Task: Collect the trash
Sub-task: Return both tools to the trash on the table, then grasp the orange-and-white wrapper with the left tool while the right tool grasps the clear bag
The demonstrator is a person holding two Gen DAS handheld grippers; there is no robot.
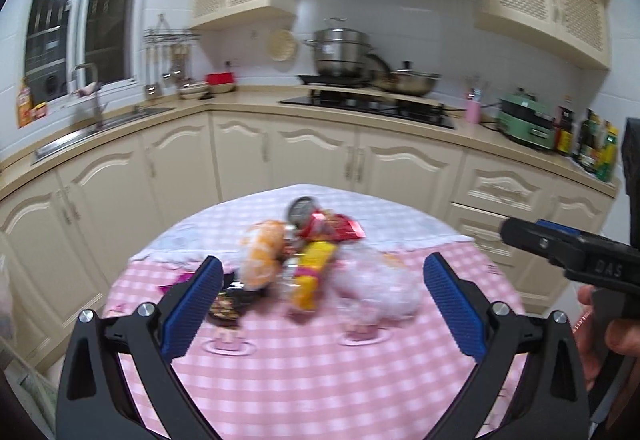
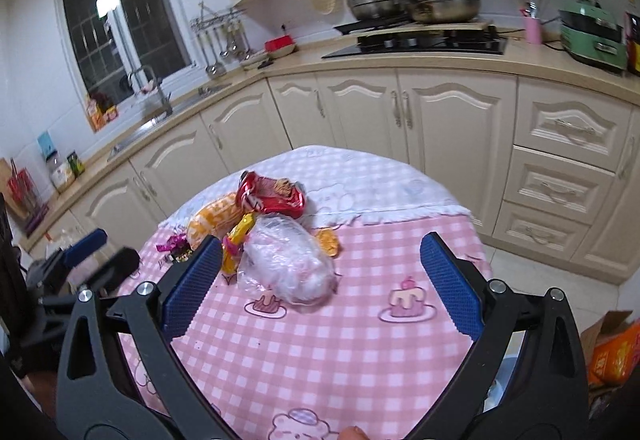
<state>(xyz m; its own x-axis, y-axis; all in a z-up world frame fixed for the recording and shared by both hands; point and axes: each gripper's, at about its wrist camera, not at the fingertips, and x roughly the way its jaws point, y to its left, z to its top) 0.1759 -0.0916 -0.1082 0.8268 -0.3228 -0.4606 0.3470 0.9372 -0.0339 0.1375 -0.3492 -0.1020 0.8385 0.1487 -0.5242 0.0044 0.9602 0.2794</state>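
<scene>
A heap of trash lies on the pink checked tablecloth (image 2: 320,352). It holds a crumpled clear plastic bag (image 2: 286,264), a red wrapper (image 2: 276,193), an orange-and-white bag (image 2: 212,217), a yellow wrapper (image 2: 238,240) and a small purple wrapper (image 2: 174,242). My right gripper (image 2: 321,242) is open, just short of the clear bag. In the blurred left wrist view the same heap shows: clear bag (image 1: 376,288), yellow wrapper (image 1: 312,276), orange bag (image 1: 262,252), red wrapper (image 1: 336,226), a can (image 1: 302,209). My left gripper (image 1: 323,262) is open and empty in front of it.
Cream kitchen cabinets (image 2: 452,127) run behind the table, with a sink (image 1: 100,119) at the left and a stove with pots (image 1: 368,103). A cardboard box (image 2: 612,348) with an orange pack sits on the floor at the right. A hand (image 1: 600,344) holds the right gripper (image 1: 560,244).
</scene>
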